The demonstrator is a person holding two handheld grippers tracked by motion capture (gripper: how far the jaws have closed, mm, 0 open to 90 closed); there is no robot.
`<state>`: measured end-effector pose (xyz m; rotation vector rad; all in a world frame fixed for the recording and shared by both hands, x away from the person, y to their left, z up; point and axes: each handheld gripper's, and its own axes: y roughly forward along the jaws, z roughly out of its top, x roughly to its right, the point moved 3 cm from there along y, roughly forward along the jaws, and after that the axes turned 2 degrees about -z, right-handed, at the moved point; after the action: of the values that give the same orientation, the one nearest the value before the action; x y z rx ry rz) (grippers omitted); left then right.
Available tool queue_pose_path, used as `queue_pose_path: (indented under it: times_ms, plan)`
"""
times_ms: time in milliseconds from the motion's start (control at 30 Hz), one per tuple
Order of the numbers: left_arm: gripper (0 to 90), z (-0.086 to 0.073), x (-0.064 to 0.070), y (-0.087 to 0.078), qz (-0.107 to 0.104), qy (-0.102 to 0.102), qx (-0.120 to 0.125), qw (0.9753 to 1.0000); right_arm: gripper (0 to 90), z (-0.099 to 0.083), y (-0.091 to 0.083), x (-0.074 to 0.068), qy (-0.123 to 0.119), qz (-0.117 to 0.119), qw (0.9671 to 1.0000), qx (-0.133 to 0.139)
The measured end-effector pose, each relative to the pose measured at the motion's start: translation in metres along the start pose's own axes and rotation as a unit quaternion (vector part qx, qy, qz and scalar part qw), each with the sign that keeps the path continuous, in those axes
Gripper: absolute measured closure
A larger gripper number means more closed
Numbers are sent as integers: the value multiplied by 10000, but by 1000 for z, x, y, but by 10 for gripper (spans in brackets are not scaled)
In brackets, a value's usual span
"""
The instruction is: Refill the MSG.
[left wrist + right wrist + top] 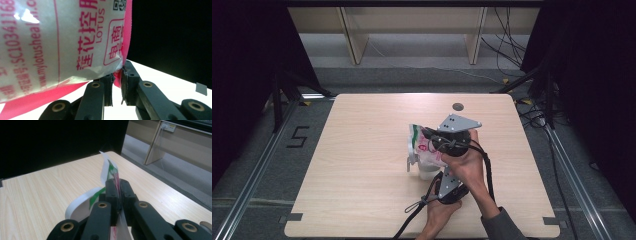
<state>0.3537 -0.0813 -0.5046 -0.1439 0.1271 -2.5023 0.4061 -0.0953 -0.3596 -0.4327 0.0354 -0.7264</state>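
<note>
Grippers (432,137) on crinkly plastic pouch (419,147)

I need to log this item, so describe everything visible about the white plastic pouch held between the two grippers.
The pouch is a soft, glossy white plastic bag with pink-red borders, red Chinese print, the word LOTUS and a green patch near its top. It is crumpled and held up over the middle of the wooden table. The left gripper pinches its pink lower edge; the right gripper is shut on its thin upper edge, which curls past the jaws. Whether it is sealed or torn cannot be told.
</note>
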Motion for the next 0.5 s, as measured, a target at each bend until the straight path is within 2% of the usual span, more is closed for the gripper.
queue_pose_path:
  times_ms: [500]
  plan:
    - [803, 0, 0, 0, 18, 3, -3, 10000, 881, 0, 0, 1, 42, -42, 10000, 56]
